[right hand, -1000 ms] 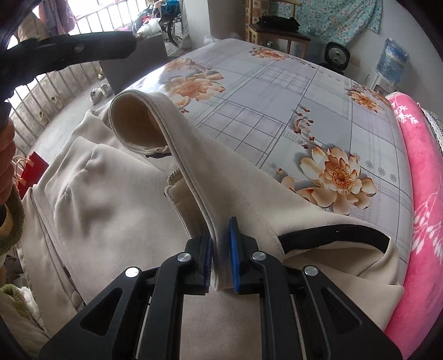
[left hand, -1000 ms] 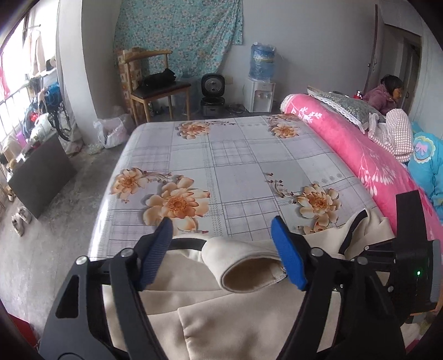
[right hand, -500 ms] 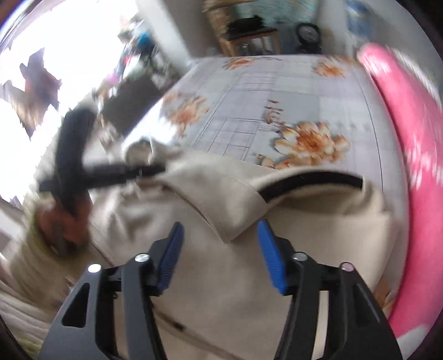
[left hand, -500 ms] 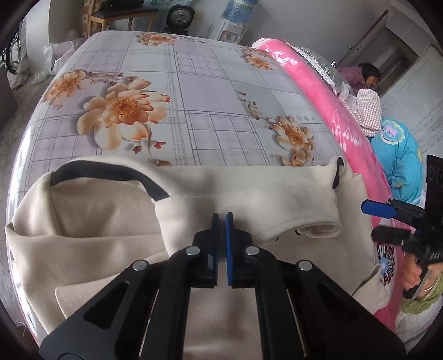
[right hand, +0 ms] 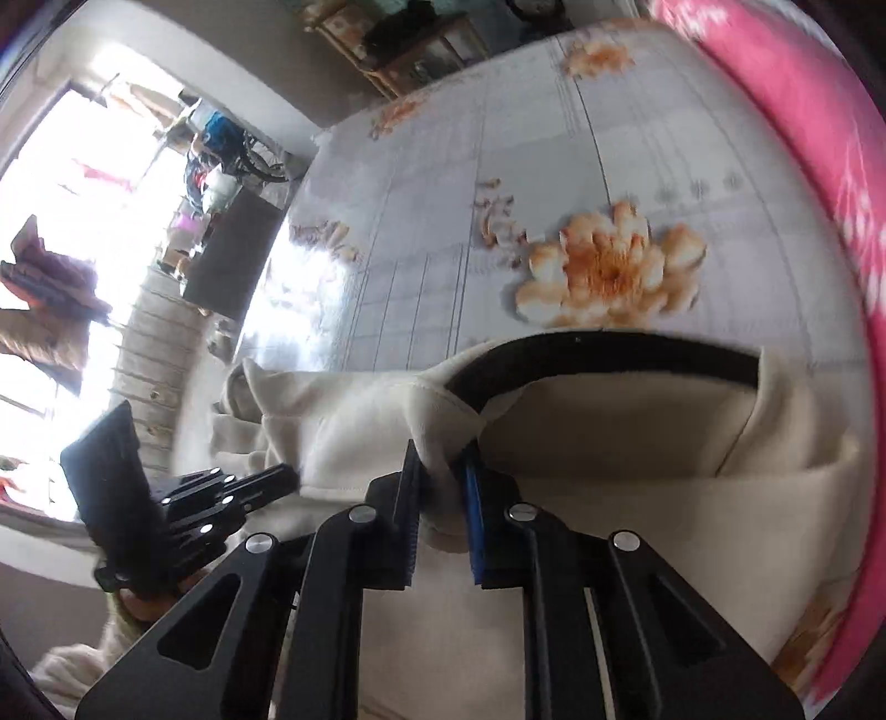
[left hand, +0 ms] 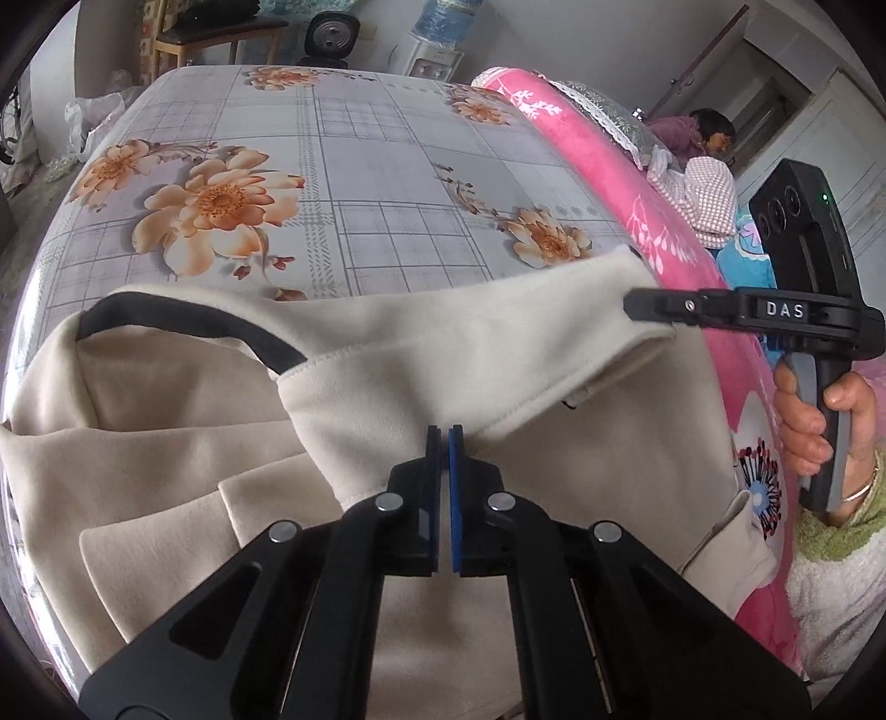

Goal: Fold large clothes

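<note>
Cream garment (left hand: 498, 354) hides the bite of both closed tongs.

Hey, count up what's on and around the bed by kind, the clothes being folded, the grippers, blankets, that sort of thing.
Cream garment: 1
Grippers: 2, the left gripper and the right gripper, both pinching the garment
Pink blanket: 1
Flowered bed sheet: 1
Wooden chair: 1
Water dispenser: 1
Total: 7

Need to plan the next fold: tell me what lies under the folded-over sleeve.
Under the sleeve shows more of the cream garment, spread on the floral bedsheet. Whatever lies directly beneath the sleeve's middle is covered.
</note>
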`<state>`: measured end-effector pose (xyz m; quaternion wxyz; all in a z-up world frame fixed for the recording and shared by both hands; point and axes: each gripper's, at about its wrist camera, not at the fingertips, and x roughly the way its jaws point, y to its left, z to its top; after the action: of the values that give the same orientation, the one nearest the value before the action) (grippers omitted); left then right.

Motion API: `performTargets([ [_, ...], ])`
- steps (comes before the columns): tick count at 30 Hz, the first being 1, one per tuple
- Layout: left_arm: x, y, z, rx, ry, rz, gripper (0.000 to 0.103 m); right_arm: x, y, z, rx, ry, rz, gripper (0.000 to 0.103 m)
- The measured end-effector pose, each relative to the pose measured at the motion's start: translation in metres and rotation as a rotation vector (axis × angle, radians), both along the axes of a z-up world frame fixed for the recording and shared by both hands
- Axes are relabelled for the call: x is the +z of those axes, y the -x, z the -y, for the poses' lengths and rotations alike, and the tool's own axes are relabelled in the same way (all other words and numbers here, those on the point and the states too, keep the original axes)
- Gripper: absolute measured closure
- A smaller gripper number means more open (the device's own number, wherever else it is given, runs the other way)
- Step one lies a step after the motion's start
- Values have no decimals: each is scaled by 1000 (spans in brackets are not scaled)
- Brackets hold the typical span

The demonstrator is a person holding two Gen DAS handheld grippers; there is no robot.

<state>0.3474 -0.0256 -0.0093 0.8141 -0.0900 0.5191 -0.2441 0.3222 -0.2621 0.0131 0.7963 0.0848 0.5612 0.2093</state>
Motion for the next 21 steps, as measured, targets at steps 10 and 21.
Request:
performTargets([
  [10, -23, 10, -2, 5, 29, -60, 101, 16, 22, 12, -65, 252, 85, 72],
  [21, 14, 32, -21, 21, 80, 31, 101, -8, 6, -88, 179, 23, 55, 74],
])
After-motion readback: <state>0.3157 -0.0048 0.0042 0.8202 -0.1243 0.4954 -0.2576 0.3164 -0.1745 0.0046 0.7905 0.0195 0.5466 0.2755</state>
